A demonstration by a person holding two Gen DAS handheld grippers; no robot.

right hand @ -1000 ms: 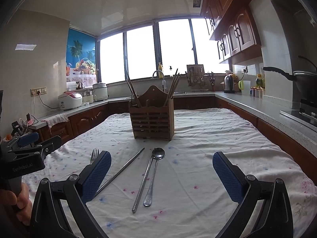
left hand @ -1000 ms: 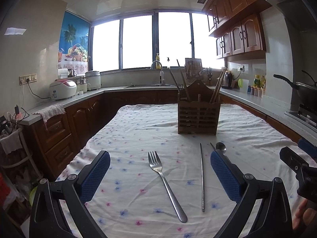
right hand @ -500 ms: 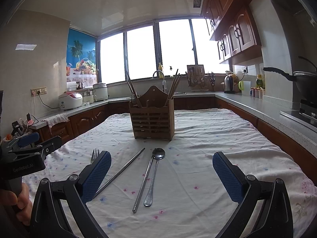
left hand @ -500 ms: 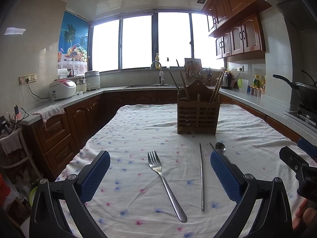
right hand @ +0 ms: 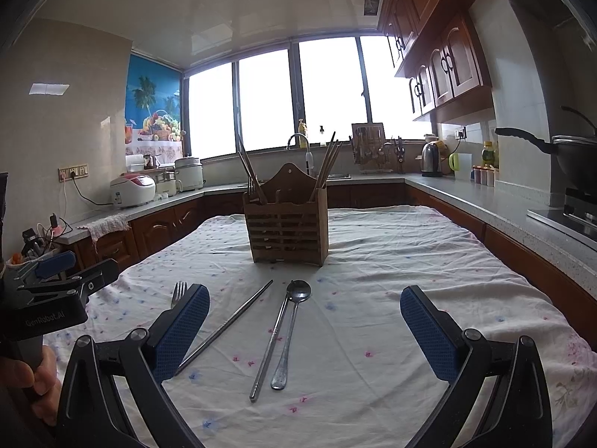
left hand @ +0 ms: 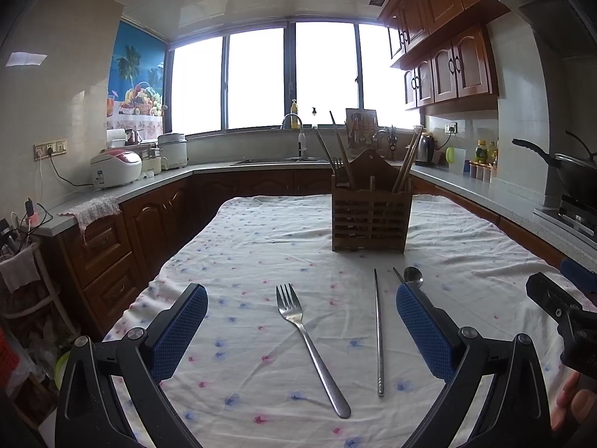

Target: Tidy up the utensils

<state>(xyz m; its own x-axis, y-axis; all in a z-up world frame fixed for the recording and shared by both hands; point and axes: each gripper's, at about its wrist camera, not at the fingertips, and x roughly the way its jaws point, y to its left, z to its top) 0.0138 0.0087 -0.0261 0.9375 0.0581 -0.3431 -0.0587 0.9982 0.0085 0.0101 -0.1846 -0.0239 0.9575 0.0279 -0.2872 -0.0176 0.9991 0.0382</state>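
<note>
A wooden slatted utensil holder [left hand: 371, 220] [right hand: 287, 233] stands mid-table with chopsticks and a fork in it. On the flowered cloth lie a metal fork [left hand: 308, 343] [right hand: 178, 293], a metal chopstick [left hand: 378, 332] [right hand: 227, 326], a second chopstick [right hand: 269, 349] and a spoon [right hand: 293, 330] [left hand: 412, 278]. My left gripper [left hand: 300, 330] is open above the cloth, with the fork and one chopstick lying between its blue pads. My right gripper [right hand: 304, 332] is open too, the spoon and chopstick lying between its fingers. Neither holds anything.
Kitchen counters run around the table on three sides, with a rice cooker [left hand: 115, 168] at left, a sink tap [left hand: 293, 123] under the window, a kettle [right hand: 431, 158] and a wok [right hand: 571, 153] at right. Each view shows the other gripper, held by a hand, at its edge.
</note>
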